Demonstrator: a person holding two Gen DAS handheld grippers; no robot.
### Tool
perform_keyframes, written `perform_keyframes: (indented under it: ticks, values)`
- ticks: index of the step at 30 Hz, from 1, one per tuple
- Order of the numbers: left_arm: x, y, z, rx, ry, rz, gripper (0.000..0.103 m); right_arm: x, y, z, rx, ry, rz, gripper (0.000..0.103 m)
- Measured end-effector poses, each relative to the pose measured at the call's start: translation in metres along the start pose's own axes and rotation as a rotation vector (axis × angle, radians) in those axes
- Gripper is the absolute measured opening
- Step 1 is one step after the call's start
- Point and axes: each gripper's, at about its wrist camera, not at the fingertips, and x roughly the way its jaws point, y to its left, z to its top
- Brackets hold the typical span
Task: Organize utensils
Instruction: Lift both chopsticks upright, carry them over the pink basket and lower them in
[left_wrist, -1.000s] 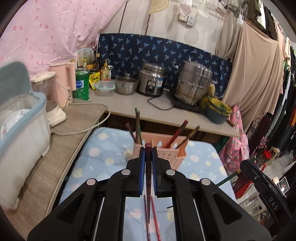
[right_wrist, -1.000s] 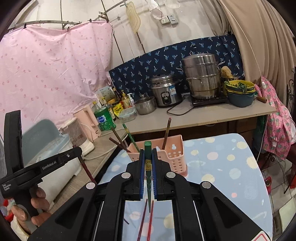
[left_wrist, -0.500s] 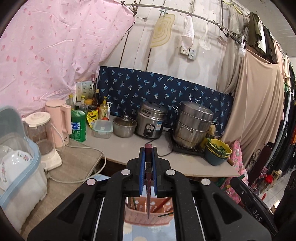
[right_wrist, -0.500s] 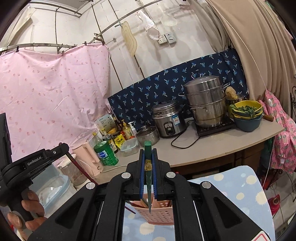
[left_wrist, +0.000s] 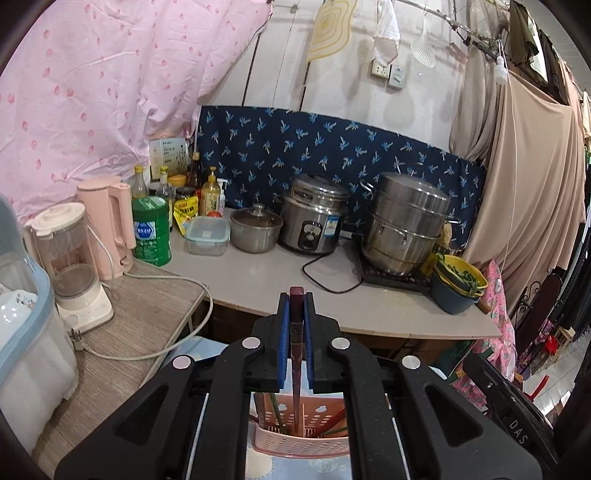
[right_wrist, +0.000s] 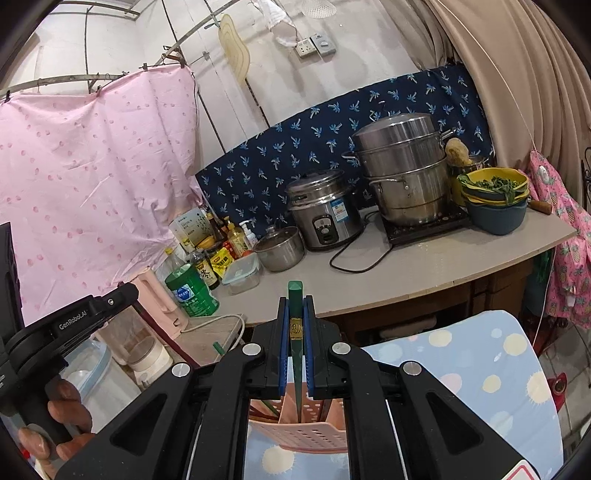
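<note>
Each gripper pinches one chopstick above the pink basket (left_wrist: 301, 441): the left gripper (left_wrist: 295, 325) a maroon chopstick (left_wrist: 296, 354), the right gripper (right_wrist: 295, 325) a green chopstick (right_wrist: 296, 354). Several sticks already stand inside; these two appear close to dropping in.

The left claw (left_wrist: 295, 332) points forward and slightly down, its blue-padded fingers (left_wrist: 283, 343) pressed close on a thin dark red stick. The right claw (right_wrist: 295, 336) sits the same way (clamped on a green one). In the right wrist view, the person's left hand (right_wrist: 55, 424) wraps the left handle.
</note>
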Motion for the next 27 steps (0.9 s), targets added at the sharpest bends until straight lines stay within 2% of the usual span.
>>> perform_keyframes:
  ticks: [11, 14, 17, 19, 21, 27]
  values:
    - [0.029, 0.003, -0.031, 0.007, 0.07, 0.01, 0.008, 0.03, -0.012, -0.025, 0.001, 0.084, -0.024, 0.007]
    - [0.028, 0.005, -0.035, 0.008, 0.068, 0.01, 0.008, 0.029, -0.013, -0.027, 0.007, 0.081, -0.029, 0.011]
    - [0.026, 0.006, -0.038, 0.007, 0.073, 0.01, 0.018, 0.025, -0.013, -0.027, 0.006, 0.08, -0.031, 0.012]
    - [0.022, 0.007, -0.04, 0.002, 0.067, 0.015, 0.031, 0.022, -0.013, -0.026, 0.007, 0.077, -0.031, 0.012]
    - [0.017, 0.009, -0.041, 0.002, 0.058, 0.018, 0.038, 0.017, -0.012, -0.026, 0.007, 0.071, -0.029, 0.012]
    - [0.002, 0.011, -0.053, 0.016, 0.07, 0.029, 0.04, -0.002, -0.009, -0.031, 0.01, 0.063, -0.018, 0.017]
